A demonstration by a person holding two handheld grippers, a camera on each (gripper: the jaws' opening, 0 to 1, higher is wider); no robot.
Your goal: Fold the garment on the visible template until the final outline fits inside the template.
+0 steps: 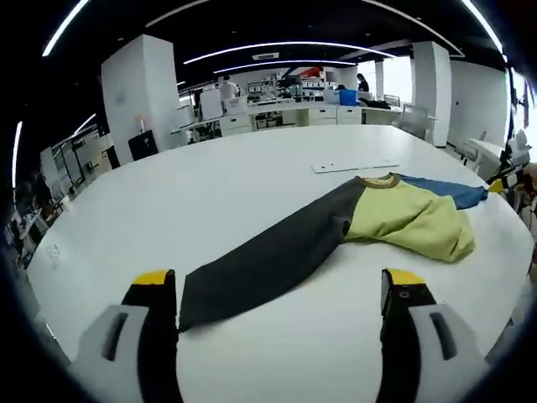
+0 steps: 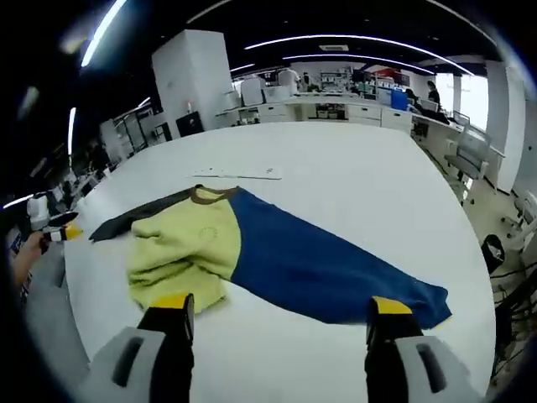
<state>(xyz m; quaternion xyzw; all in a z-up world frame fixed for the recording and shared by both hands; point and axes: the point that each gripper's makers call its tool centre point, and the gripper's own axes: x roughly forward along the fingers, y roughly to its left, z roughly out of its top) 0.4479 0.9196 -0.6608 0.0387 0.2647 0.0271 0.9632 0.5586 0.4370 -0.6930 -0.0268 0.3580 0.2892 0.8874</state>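
Hovering w/ left gripper [image 1: 281, 294] and right gripper [image 2: 281, 319], both spread wide, gripping nothing. Garment [image 1: 369, 222] lying mid-frame on table [image 1: 168, 210], sleeves outstretched. Next, prob.: pinching 1 sleeve end, folding inward.

No readable text — anywhere.

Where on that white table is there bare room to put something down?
Plenty. Bare table lies beyond the dark sleeve, up to the far edge. More lies beyond the blue sleeve, past the flat white strip. The crowded part is the middle, where the bunched yellow body lies.
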